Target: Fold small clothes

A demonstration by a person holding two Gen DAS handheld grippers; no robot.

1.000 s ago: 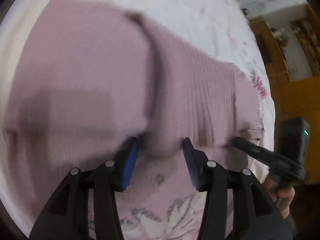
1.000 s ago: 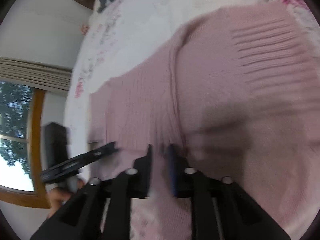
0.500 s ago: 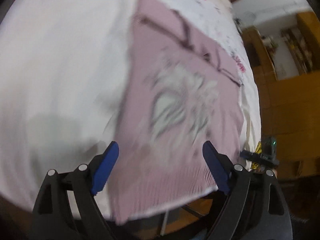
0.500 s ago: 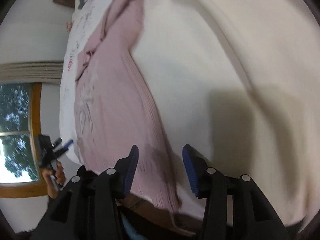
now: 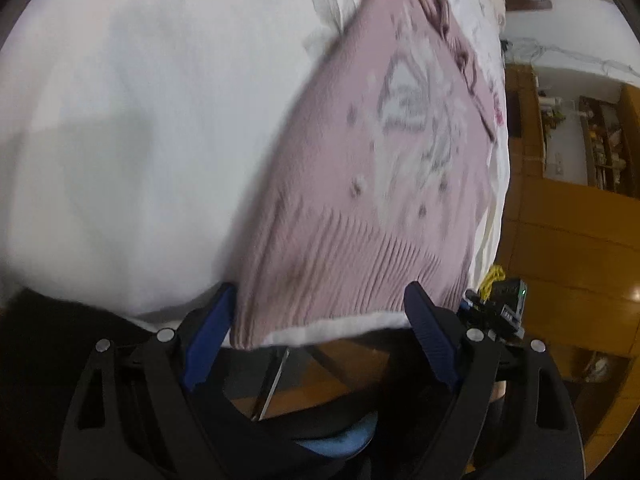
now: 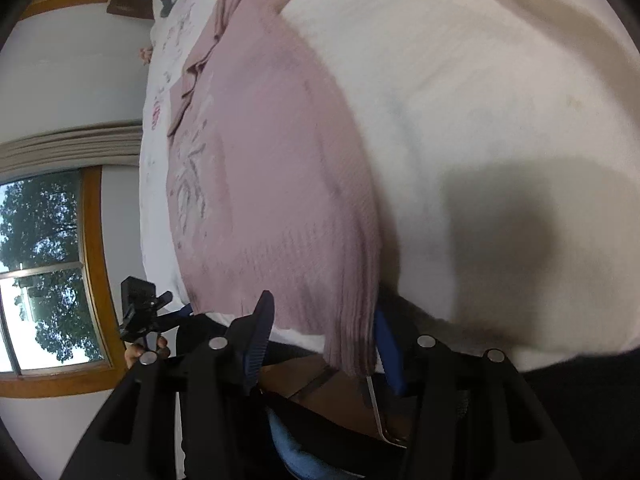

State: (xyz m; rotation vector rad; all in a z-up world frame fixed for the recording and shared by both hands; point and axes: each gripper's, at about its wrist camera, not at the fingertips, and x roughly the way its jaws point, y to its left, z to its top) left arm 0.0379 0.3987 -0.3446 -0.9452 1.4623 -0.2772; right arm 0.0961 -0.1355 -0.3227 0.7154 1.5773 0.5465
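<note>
Both grippers pulled back to the bed (image 5: 120, 140) edge; left gripper (image 5: 320, 312) and right gripper (image 6: 324, 328) spread apart, sweater (image 5: 380, 200) lying flat, released.

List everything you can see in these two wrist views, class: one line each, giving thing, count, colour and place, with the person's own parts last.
Sweater: one, pink knit with a pale grey-white motif, spread flat on the bed, ribbed hem at the near edge.
Bed cover: one, white, with pink floral print at the far end, under the sweater.
Window: one, wooden frame, trees outside, on the wall in the right wrist view.
Wooden furniture: orange-brown, beside the bed in the left wrist view.
Left gripper: black with blue pads, open, at the hem.
Right gripper: black with blue pads, open, astride the hem corner.
Hand: one, holding the left gripper's handle.
</note>
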